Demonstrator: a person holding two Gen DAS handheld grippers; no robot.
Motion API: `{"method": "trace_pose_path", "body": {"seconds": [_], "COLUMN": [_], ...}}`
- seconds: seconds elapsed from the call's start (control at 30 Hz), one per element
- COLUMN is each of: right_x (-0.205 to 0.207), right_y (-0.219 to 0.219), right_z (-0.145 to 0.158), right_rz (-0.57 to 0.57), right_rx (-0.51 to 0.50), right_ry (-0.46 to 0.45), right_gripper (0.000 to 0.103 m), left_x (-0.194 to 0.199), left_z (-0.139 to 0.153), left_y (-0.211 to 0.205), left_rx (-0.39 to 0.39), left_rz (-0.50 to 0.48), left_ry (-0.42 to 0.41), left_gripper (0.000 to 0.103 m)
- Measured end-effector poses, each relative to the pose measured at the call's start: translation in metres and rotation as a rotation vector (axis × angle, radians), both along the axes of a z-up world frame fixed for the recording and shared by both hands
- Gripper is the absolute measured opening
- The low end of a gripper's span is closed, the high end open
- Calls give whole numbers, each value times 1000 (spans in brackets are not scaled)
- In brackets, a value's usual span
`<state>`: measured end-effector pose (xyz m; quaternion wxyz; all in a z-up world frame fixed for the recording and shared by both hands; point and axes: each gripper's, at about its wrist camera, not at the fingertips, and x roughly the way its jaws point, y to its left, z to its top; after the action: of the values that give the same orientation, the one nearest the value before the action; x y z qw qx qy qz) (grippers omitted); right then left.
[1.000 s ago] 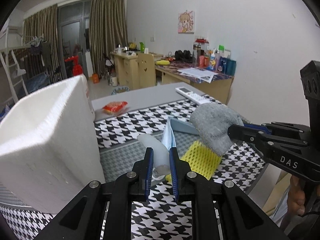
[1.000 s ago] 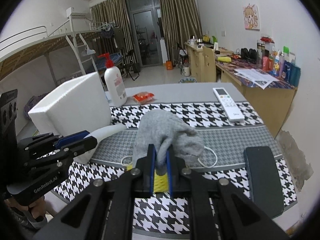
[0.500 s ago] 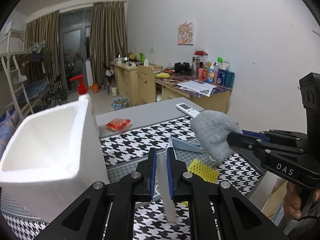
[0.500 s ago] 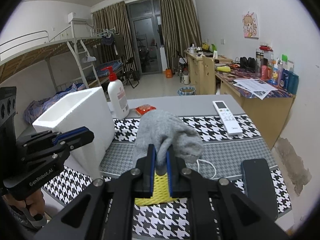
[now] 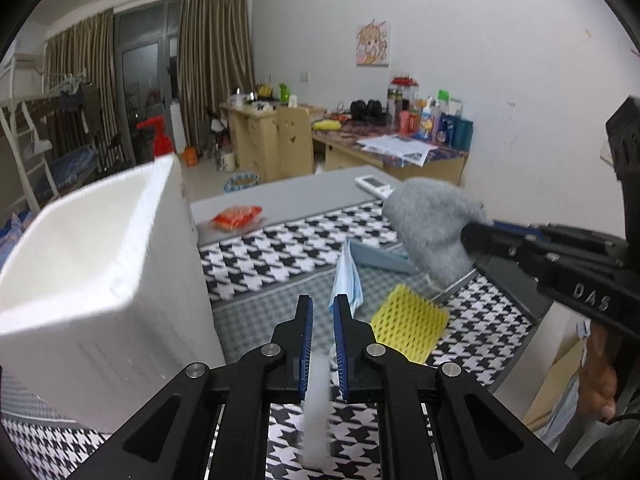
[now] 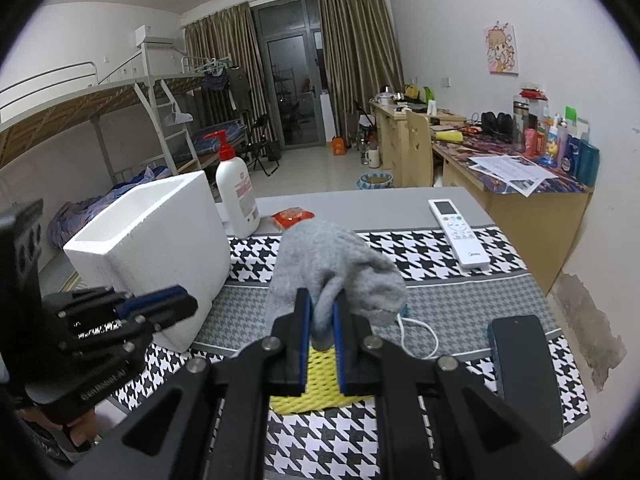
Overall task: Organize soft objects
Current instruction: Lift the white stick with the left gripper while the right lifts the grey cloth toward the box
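My left gripper (image 5: 323, 304) is shut on a white foam strip (image 5: 318, 384), which hangs blurred below its blue pads over the houndstooth cloth. The white foam box (image 5: 92, 264) stands just to its left. My right gripper (image 6: 321, 300) is shut on a grey sock (image 6: 332, 256), held up above the table. In the left wrist view that sock (image 5: 432, 216) hangs at the right from the right gripper (image 5: 472, 236). A yellow foam net (image 5: 408, 322) and a blue face mask (image 5: 346, 280) lie on the cloth between the two grippers. The yellow net (image 6: 308, 398) lies under the right jaws.
A dark phone (image 6: 524, 368), a white cable (image 6: 420, 336) and a white remote (image 6: 460, 232) lie at the right of the table. A lotion bottle (image 6: 236, 196) stands behind the foam box (image 6: 152, 240), an orange packet (image 6: 292, 216) beside it. A hand (image 5: 600, 376) grips the right handle.
The left jaws closed on the white foam strip and lifted it off the cloth. The right gripper rose a little with the grey sock.
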<state>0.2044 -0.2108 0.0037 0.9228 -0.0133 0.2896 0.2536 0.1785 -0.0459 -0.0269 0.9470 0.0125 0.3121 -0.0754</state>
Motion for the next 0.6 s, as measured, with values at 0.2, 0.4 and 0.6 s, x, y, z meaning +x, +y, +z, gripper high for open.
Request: {"method": "trace_pose_path", "body": {"seconds": [0.2, 0.4, 0.6], "right_x": [-2, -2, -4], "right_y": [0, -2, 0], "right_z": [0, -3, -7], "right_rz": [3, 2, 6], "right_rx": [1, 4, 3], "right_ry": [-1, 9, 21], "right_gripper": [13, 13, 13], "left_x": [-2, -2, 0], "left_z": [-5, -24, -43], "left_y": [1, 3, 1], "left_rx": [-7, 15, 47], "left_rz": [10, 19, 6], "left_ry": [12, 61, 114], "left_gripper": [12, 60, 60]}}
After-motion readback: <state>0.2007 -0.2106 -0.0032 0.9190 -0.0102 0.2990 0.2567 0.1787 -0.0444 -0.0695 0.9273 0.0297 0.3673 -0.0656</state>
